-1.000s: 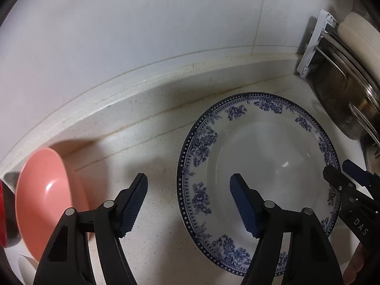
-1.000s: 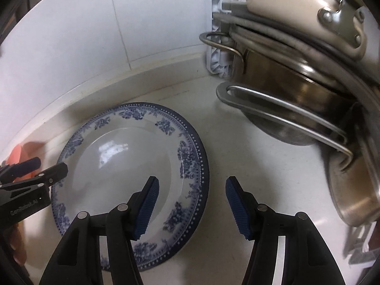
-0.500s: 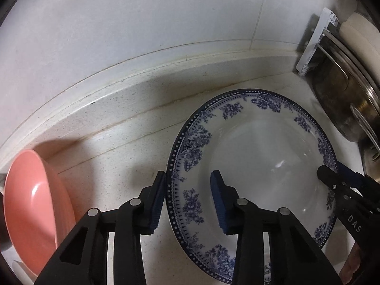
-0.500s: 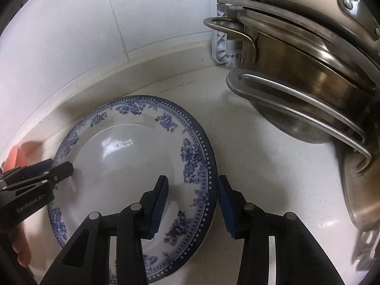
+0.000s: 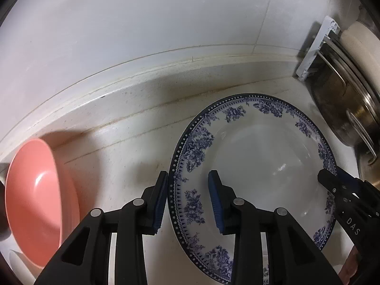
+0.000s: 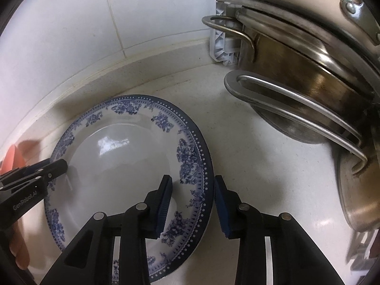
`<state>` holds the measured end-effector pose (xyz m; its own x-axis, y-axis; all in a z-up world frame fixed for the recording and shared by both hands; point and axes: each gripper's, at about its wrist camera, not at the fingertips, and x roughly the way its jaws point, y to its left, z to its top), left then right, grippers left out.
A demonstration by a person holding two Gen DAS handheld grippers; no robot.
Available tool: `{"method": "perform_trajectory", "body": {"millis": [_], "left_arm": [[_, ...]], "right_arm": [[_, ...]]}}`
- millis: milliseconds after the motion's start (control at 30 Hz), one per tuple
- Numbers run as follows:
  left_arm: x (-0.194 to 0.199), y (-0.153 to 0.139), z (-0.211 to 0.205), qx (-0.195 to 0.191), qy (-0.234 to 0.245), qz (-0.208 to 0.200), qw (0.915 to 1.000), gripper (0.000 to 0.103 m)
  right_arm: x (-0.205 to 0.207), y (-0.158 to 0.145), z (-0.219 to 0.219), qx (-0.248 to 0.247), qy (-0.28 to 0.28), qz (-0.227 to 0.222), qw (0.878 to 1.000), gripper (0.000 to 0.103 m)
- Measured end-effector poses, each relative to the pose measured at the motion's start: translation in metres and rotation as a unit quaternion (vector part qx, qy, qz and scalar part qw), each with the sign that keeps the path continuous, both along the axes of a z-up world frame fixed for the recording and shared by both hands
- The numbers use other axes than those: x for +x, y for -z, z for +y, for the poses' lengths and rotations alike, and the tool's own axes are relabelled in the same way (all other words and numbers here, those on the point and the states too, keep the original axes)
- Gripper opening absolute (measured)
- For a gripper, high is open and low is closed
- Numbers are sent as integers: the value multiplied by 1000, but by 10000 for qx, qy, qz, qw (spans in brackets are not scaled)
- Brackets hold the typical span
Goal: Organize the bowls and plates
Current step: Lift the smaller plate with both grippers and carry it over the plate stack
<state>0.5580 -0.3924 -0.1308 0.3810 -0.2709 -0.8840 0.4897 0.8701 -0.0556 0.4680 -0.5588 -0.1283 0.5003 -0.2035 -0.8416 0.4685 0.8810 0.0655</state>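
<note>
A white plate with a blue floral rim [image 5: 258,152] lies on the pale counter; it also shows in the right wrist view [image 6: 123,156]. My left gripper [image 5: 187,197] straddles its left rim, one pad outside and one over the plate, narrowed but with a gap still showing. My right gripper [image 6: 192,204] straddles the right rim the same way. Whether the pads press the rim I cannot tell. A pink bowl [image 5: 35,190] sits tilted at the far left.
Steel pots and pans [image 6: 308,90] stand stacked in a white rack [image 6: 223,35] at the right. The tiled wall [image 5: 166,23] rises behind a raised counter ledge.
Both grippers have narrowed from wide open and moved onto opposite rims of the plate. The plate has not visibly lifted.
</note>
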Motion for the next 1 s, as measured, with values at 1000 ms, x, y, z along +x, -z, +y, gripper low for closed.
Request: {"method": "perform_trajectory", "body": {"millis": [1000], "left_arm": [[-110, -80, 154, -276, -444, -565, 9970, 34]], "right_arm": [[-90, -75, 110, -280, -420, -326, 9982, 37]]}}
